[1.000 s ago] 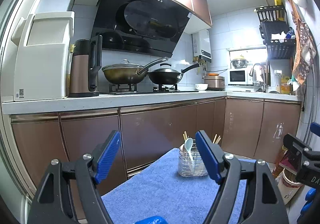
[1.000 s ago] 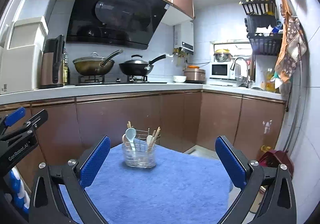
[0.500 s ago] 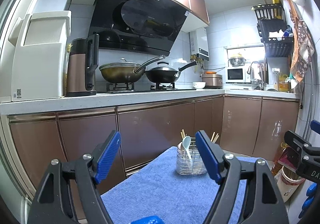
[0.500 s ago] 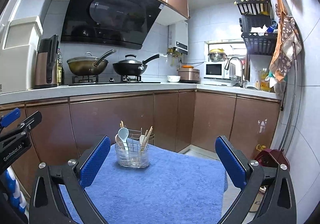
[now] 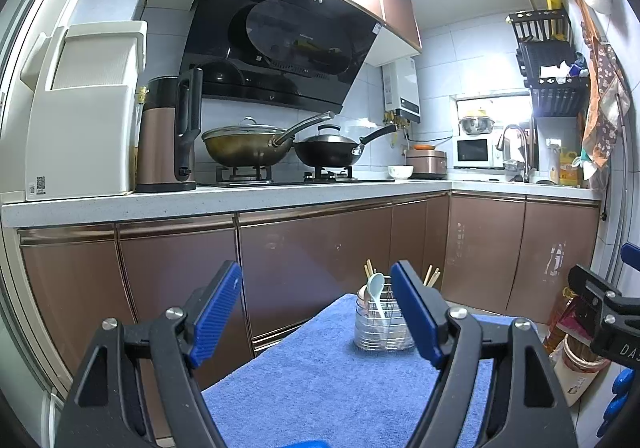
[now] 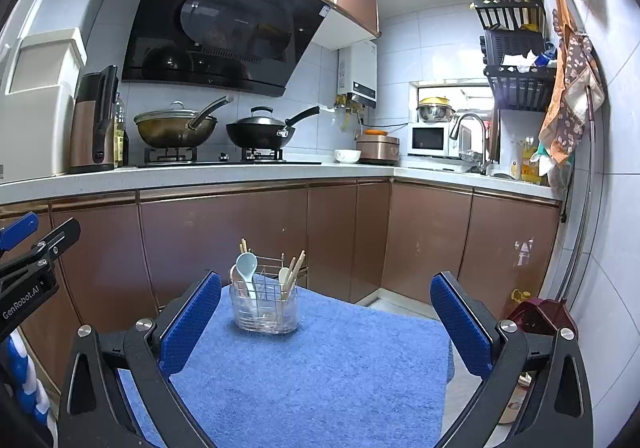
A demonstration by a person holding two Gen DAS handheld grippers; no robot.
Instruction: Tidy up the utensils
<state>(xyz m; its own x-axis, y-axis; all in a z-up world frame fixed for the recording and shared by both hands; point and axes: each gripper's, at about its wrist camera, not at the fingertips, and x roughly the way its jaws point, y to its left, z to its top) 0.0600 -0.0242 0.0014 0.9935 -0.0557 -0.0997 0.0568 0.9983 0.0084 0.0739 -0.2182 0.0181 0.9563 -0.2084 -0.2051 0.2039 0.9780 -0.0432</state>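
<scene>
**Both grippers spread wide above the blue towel, caddy at the far edge**

We held the left gripper (image 5: 316,312) with its blue-padded fingers wide apart and empty, and the right gripper (image 6: 326,322) likewise spread and holding nothing. Both hung over the fluffy blue towel (image 6: 320,376) that covered the surface in front of us. The clear plastic utensil caddy with a wire divider frame (image 6: 266,306) stood upright on the towel near its far edge, towards the far left corner in the right wrist view. In the left wrist view the caddy (image 5: 380,328) sat just beside the left gripper's right finger, partly hidden by it. Inside it we saw a pale blue ceramic soup spoon (image 6: 246,268) leaning in the left part and light wooden chopsticks (image 6: 297,266) standing tilted in the right part. Behind ran brown cabinet doors (image 6: 224,244).
</scene>
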